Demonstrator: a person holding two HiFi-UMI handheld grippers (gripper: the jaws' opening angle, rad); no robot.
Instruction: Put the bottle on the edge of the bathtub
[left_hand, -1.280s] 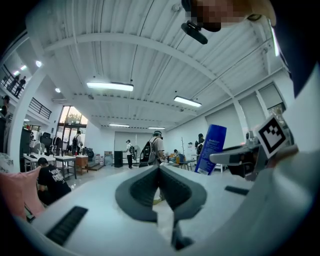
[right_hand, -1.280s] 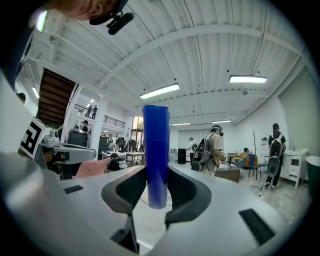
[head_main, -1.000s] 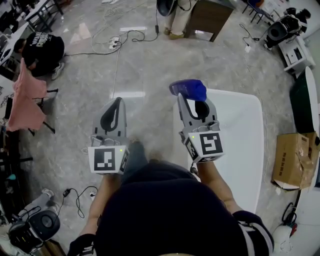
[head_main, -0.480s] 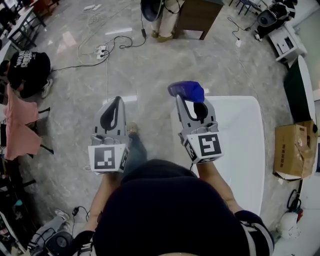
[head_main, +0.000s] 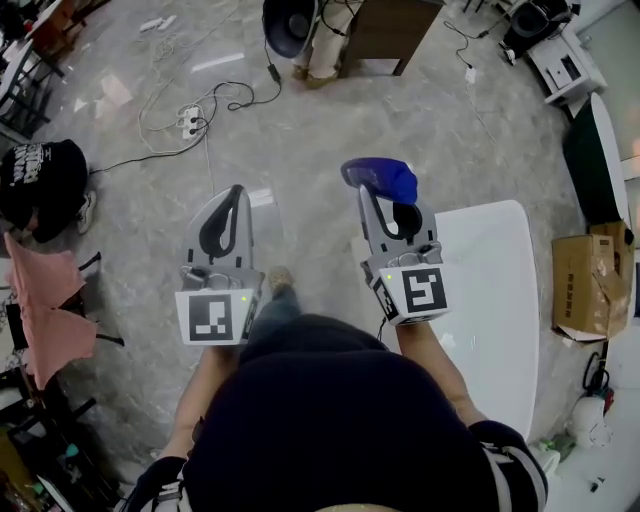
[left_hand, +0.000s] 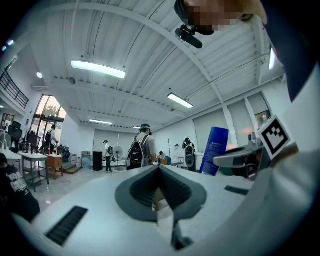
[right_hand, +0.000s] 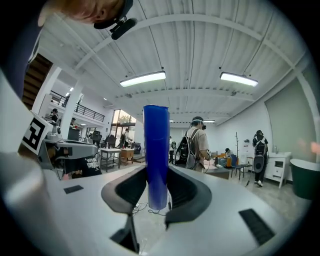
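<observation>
A blue bottle (head_main: 380, 178) stands up out of my right gripper (head_main: 372, 196), whose jaws are shut on its lower part. In the right gripper view the bottle (right_hand: 156, 150) rises upright between the two dark pads. The gripper holds it over the grey floor, just off the near left corner of the white bathtub (head_main: 495, 290). My left gripper (head_main: 236, 192) hangs level with it to the left, shut, and its own view shows the left gripper (left_hand: 159, 169) with nothing between the jaws. The bottle (left_hand: 214, 150) also shows from the side there.
A cardboard box (head_main: 585, 285) lies right of the bathtub, and a dark green tub (head_main: 590, 150) stands beyond it. Cables and a power strip (head_main: 190, 120) trail over the floor ahead. A wooden cabinet (head_main: 380, 30) and a fan (head_main: 288, 25) stand far ahead. People stand about the hall.
The floor and bathtub have slid across the head view as the person steps and turns. Both grippers keep their pose, and the bottle stays held.
</observation>
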